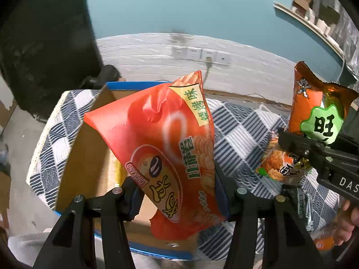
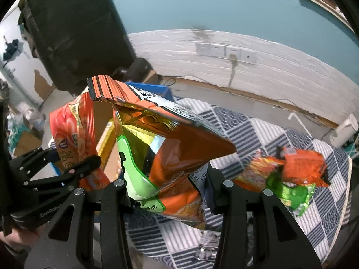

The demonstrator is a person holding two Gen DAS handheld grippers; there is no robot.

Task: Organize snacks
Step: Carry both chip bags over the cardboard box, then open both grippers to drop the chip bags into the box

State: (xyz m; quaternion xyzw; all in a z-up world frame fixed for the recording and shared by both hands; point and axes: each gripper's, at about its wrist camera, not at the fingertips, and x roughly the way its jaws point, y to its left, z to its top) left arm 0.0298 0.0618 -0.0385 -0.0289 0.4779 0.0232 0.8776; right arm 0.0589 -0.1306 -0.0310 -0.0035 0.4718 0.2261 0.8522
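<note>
Left wrist view: a glossy red crisp bag (image 1: 161,148) is being gripped by the left gripper (image 1: 177,192) and an orange foil snack packet (image 2: 157,157) by the right gripper (image 2: 168,192) above the open cardboard box (image 1: 89,148), where slippery film could be slipping free.

Red and orange snack packs above a blue-and-white checked cloth.
The glossy red crisp bag (image 1: 161,139) carries a yellow-green corner panel; the orange foil packet (image 2: 170,157) shows a lime-green badge and gold lining; the brown cardboard box (image 1: 89,157) has blue edging.
</note>
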